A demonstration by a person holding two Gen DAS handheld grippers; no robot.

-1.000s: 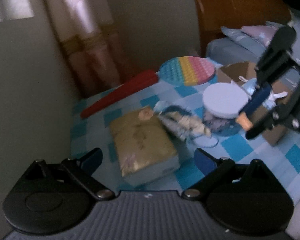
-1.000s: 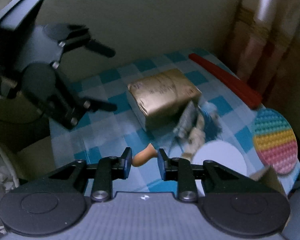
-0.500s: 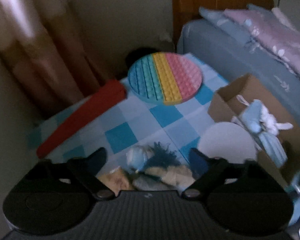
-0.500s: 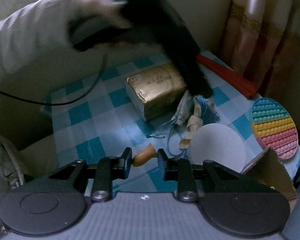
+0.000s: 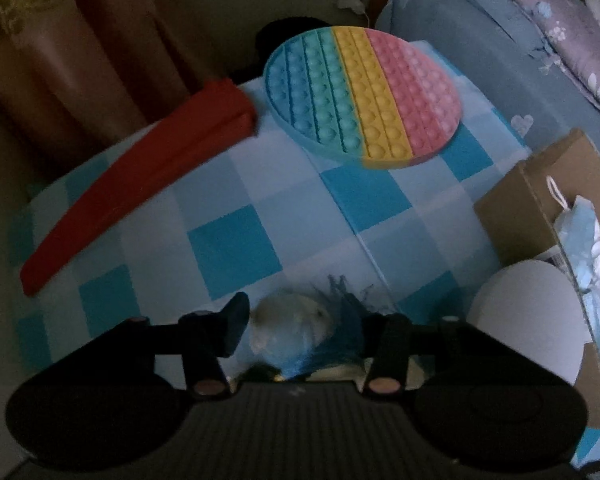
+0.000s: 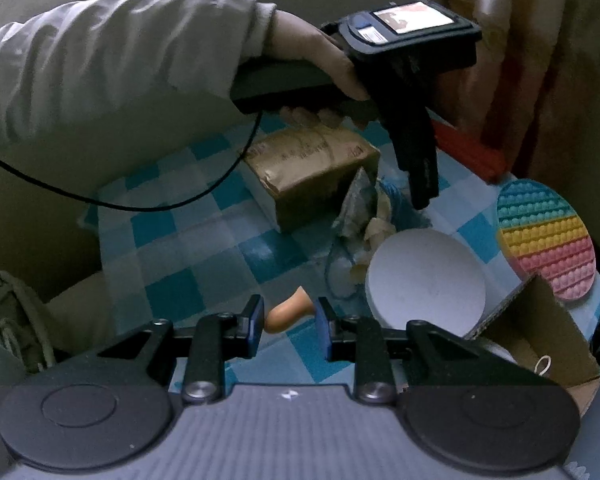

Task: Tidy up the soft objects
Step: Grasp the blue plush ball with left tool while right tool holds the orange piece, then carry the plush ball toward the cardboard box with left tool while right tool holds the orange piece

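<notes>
While the right tool [image 6: 288, 322] grips an orange piece [image 6: 289, 313], the left tool's [image 5: 300, 330] jaws close around a blue plush [image 5: 292, 330].

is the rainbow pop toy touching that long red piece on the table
Apart. The left wrist view shows a strip of checked cloth between the red piece and the rainbow pop toy.

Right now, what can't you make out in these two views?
- Left view: the blue doll runs under the left gripper's body while its fingers close around it; pad contact unclear.
- Right view: the orange piece held by the right gripper is mostly hidden.
- Cardboard box: contents cut off.
</notes>
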